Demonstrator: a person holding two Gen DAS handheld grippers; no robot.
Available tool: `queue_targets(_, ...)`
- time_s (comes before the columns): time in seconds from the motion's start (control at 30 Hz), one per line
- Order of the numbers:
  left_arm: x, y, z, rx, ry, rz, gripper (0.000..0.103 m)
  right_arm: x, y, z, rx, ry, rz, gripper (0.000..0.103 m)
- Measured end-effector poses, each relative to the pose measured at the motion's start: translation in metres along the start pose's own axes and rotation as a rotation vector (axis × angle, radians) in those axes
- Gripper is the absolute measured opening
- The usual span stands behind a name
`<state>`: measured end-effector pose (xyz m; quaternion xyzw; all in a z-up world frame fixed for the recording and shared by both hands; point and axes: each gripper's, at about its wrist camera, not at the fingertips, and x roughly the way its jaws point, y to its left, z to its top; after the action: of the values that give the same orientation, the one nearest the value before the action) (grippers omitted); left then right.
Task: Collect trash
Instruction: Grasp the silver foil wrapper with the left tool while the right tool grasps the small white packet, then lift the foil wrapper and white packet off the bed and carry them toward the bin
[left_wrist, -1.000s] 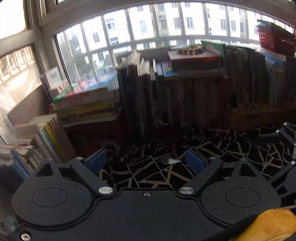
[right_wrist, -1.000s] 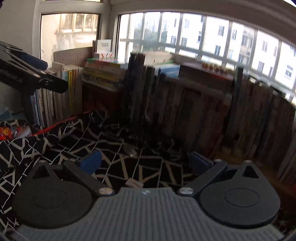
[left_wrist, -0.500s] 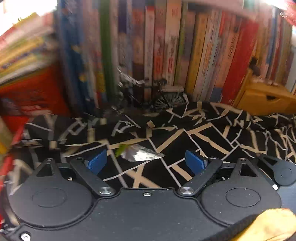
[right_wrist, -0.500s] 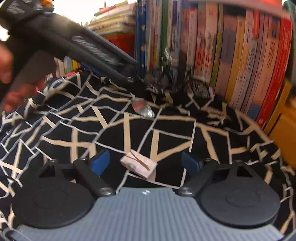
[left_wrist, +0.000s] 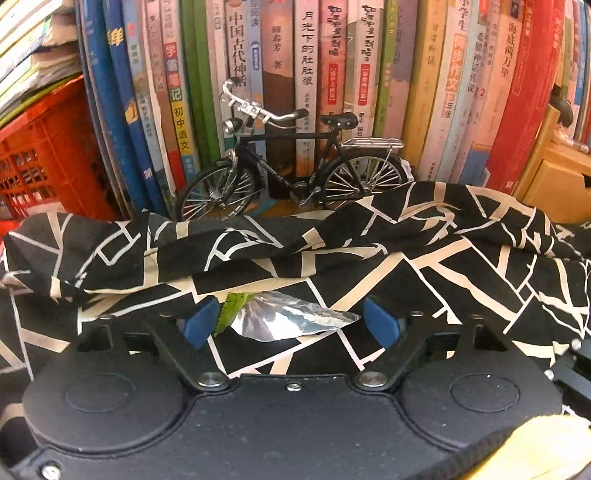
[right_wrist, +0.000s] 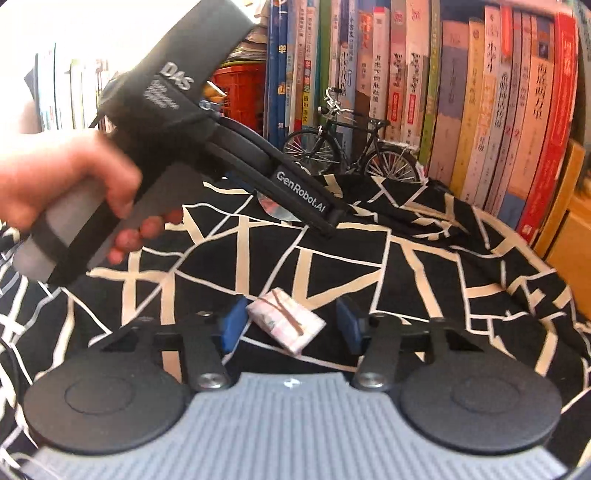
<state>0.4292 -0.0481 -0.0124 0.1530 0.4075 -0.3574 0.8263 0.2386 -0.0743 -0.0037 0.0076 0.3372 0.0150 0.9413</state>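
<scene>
A crumpled silver foil wrapper (left_wrist: 291, 319) with a green edge lies on the black cloth with cream lines (left_wrist: 406, 273). My left gripper (left_wrist: 291, 325) is open around it, blue pads on either side. In the right wrist view the same foil wrapper (right_wrist: 277, 212) shows under the left tool's tip. A small pink folded packet (right_wrist: 286, 323) with a brown band lies on the cloth, between the blue pads of my open right gripper (right_wrist: 290, 326).
A row of upright books (left_wrist: 332, 92) lines the back, with a black model bicycle (left_wrist: 291, 162) in front of it. A red plastic crate (left_wrist: 40, 166) stands at the left, a yellow wooden box (left_wrist: 554, 184) at the right. A hand (right_wrist: 62, 181) holds the left tool.
Both grippers have dropped from looking at the windows down to the cloth. The foil now sits between the left pads and the pink packet between the right pads.
</scene>
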Motion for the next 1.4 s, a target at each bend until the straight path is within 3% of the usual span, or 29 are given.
queue_targets(0.07,-0.001,0.003,-0.002,-0.024,-0.011,-0.019,0.074,-0.002,0.001,-0.002,0.003,-0.012,-0.022,0.048)
queue_targets(0.2,0.0,0.003,-0.008,-0.031,-0.018,-0.017,0.072,-0.002,0.001,-0.003,0.031,-0.017,-0.032,0.047)
queue_targets(0.33,-0.008,0.008,-0.012,-0.07,-0.03,-0.014,0.055,-0.002,0.002,-0.002,0.03,-0.012,-0.036,0.047)
queue_targets(0.43,-0.013,0.009,-0.011,-0.085,-0.033,-0.026,0.048,-0.003,0.001,-0.002,0.04,-0.008,-0.039,0.047)
queue_targets(0.57,-0.016,0.007,-0.012,-0.038,-0.032,-0.024,0.02,-0.006,0.002,-0.002,0.046,-0.006,-0.045,0.047)
queue_targets(0.73,-0.019,0.004,-0.015,-0.014,-0.05,-0.008,0.01,-0.006,0.003,-0.003,0.037,-0.004,-0.047,0.047)
queue_targets(1.0,-0.024,-0.005,-0.015,0.047,-0.076,-0.004,0.004,-0.008,0.002,-0.003,0.044,-0.009,-0.049,0.047)
queue_targets(1.4,-0.061,-0.009,-0.011,0.016,-0.144,0.007,0.004,-0.022,0.007,-0.001,0.039,-0.037,-0.094,0.046)
